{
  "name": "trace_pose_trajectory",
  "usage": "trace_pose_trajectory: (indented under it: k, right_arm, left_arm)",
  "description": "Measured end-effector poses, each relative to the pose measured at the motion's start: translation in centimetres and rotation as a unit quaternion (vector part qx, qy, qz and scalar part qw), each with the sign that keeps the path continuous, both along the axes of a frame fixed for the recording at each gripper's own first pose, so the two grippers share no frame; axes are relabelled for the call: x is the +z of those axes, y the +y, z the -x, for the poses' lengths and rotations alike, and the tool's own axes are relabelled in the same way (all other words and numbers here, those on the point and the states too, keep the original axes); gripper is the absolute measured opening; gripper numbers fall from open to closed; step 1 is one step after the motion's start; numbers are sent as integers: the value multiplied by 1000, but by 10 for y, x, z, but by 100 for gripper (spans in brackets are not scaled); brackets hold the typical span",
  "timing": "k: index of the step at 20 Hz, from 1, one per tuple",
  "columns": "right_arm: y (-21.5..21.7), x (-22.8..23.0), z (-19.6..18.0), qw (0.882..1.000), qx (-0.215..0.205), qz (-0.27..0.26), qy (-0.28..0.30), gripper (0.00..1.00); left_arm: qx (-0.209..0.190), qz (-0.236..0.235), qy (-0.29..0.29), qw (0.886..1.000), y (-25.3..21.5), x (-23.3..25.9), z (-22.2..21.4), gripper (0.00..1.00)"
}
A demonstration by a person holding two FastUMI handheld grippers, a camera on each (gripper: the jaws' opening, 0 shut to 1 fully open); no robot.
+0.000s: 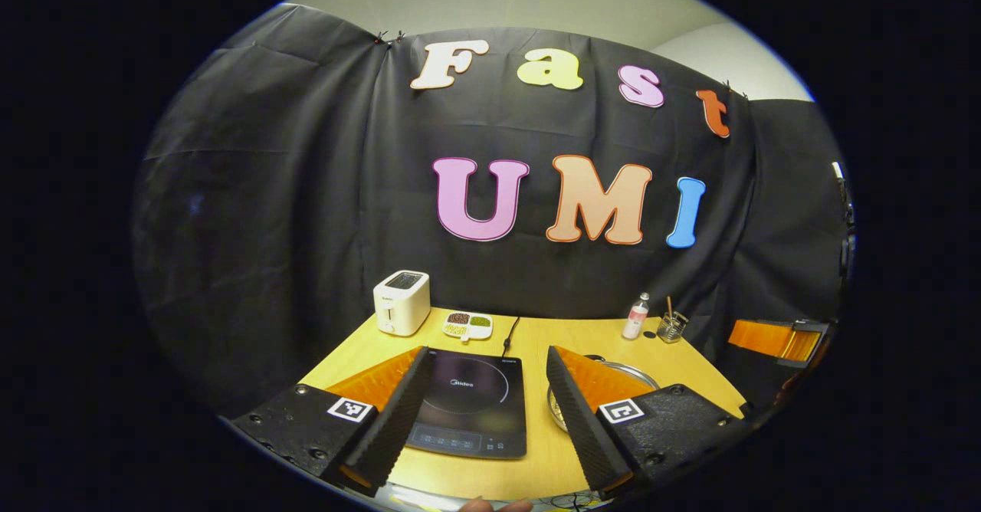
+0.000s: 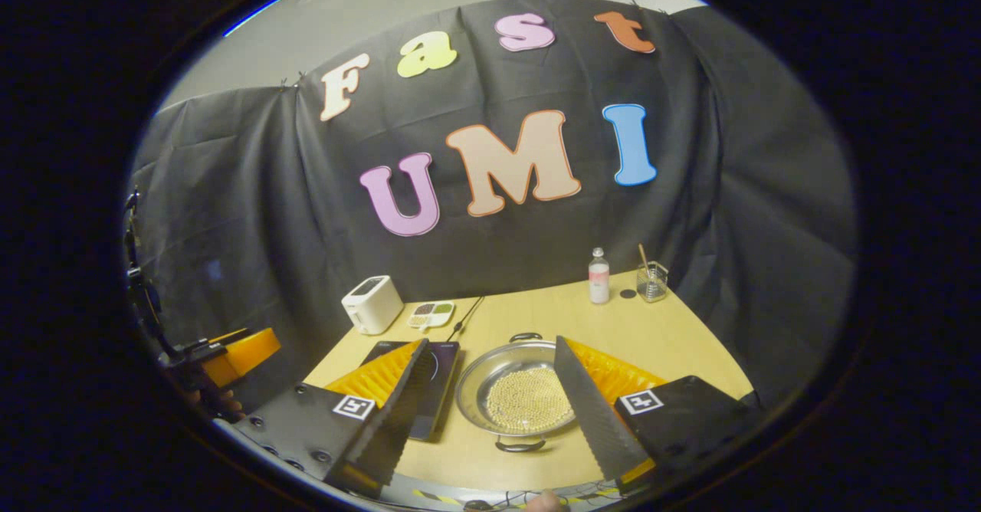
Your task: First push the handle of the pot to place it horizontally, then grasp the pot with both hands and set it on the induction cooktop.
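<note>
- Pot [image 2: 525, 389] sits on the wooden table [image 2: 690, 343], just right of the induction cooktop [image 1: 471, 405], near the table's front edge. Its two loop handles point front and back, so not horizontal yet by our read.
- Left gripper [image 1: 479, 412] hangs above the cooktop, fingers spread wide, nothing between them.
- Right gripper [image 2: 490, 397] hangs above the pot, also spread wide, holding nothing.
- Handling: shallow metal pan, stiff, likely smooth and slippery; small pale beads [image 2: 529, 398] cover the bottom. They add some weight and will roll or spill if we tilt it.
- Hold: we'd push on one loop handle to spin it, then pinch one handle per gripper and lift level.
- Room: open tabletop behind and right of the pot gives space to rotate.
- Cooktop's edge lies close on the left; watch the near handle by the front edge.
- Toaster [image 2: 372, 305], snack tray [image 2: 431, 314], bottle [image 2: 598, 276] and glass cup [image 2: 651, 282] stand at the back, well apart.
</note>
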State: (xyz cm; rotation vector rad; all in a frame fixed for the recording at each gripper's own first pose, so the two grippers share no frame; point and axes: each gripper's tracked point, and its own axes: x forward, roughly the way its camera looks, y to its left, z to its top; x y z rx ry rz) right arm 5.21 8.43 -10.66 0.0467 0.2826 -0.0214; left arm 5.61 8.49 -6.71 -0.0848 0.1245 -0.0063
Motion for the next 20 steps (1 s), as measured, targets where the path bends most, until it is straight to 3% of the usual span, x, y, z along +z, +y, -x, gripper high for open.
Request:
trace_pose_trajectory:
  k: [1, 4, 5, 6, 9, 11, 13, 15, 16, 17, 19, 20]
  right_arm:
    - [8, -5, -3, 1000, -5, -2, 7, 92]
    - [23, -14, -6, 1000, -13, 3, 18, 88]
    - [25, -22, -7, 1000, -13, 7, 27, 87]
    - [28, -31, -8, 999, -10, 10, 39, 83]
    - [32, -58, -17, 997, 6, 23, 73, 83]
    - [26, -70, -23, 995, 14, 25, 94, 42]
    - [20, -80, -28, 994, 20, 33, 107, 41]
    - [10, -105, -27, 989, 34, 26, 144, 17]
    - [9, -115, -26, 986, 46, 12, 160, 9]
    - [5, -125, -27, 984, 50, 4, 168, 10]
    - [-10, -138, -26, 981, 57, -4, 184, 1]
    - [-12, -151, -28, 976, 69, -11, 208, 7]
  left_arm:
    - [-11, 3, 10, 1000, 2, -6, -4, 92]
    - [-39, 7, 29, 999, 4, -22, -11, 92]
    - [-43, 6, 35, 998, 6, -27, -13, 87]
    - [-43, 7, 41, 998, 9, -32, -15, 92]
    - [-31, 24, 55, 998, 12, -39, -17, 92]
    - [-14, 29, 68, 997, 13, -45, -19, 92]
    - [-8, 30, 69, 997, 7, -44, -22, 92]
    - [1, 19, 85, 996, 1, -53, -24, 92]
    - [10, 19, 88, 996, -2, -55, -26, 93]
    - [17, 24, 90, 996, -8, -53, -26, 93]
    - [30, 28, 101, 994, -20, -56, -25, 92]
    - [37, 26, 106, 993, -25, -58, -25, 92]
